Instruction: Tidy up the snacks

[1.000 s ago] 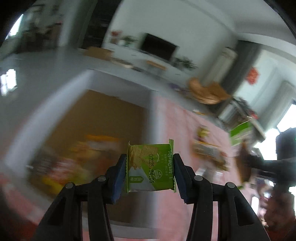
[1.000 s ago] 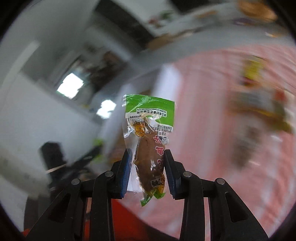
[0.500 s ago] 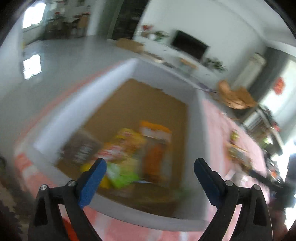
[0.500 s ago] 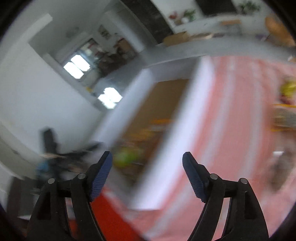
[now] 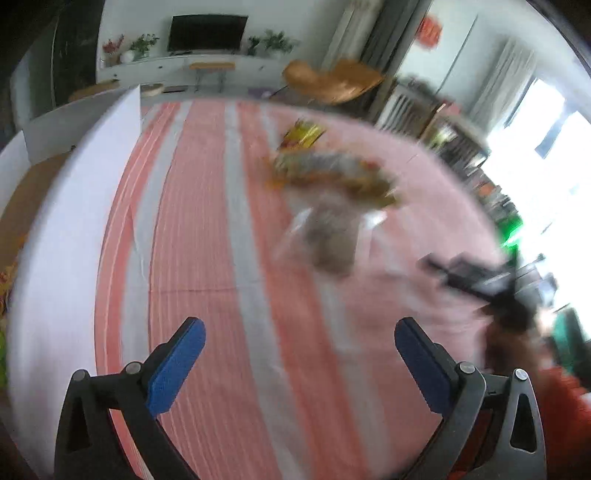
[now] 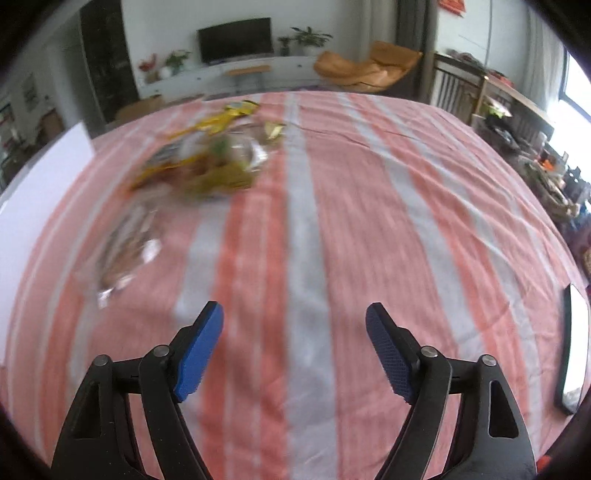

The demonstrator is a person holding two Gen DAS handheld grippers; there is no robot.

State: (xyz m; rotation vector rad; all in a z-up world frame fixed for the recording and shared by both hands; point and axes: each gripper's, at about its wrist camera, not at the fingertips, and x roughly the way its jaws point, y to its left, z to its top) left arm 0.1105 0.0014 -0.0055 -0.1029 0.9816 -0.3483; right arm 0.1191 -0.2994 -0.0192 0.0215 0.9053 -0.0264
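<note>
Box (image 5: 66,206): white wall at far left, seen mostly in left view.
Left gripper (image 5: 299,363): jaws just opened wide, nothing between.
Snacks (image 5: 332,181): blurred pile on striped cloth (image 5: 221,258).
Right gripper (image 6: 294,347): jaws just opened, empty.
Phone (image 6: 572,343): right view only.

Striped cloth (image 6: 332,206), salmon-pink and pale grey bands, covering the whole surface, creased. Dark television (image 6: 235,40) on white wall, top centre of right wrist view, above a long white low cabinet (image 6: 236,74). Potted plants (image 6: 308,37) flanking the screen. Tan-orange lounge chair (image 6: 367,68) at upper right. Shelving with clutter (image 5: 443,125) at right edge of left wrist view, blurred. Bright window (image 5: 554,147) at far right. Red hanging ornament (image 5: 430,29) near top right.
</note>
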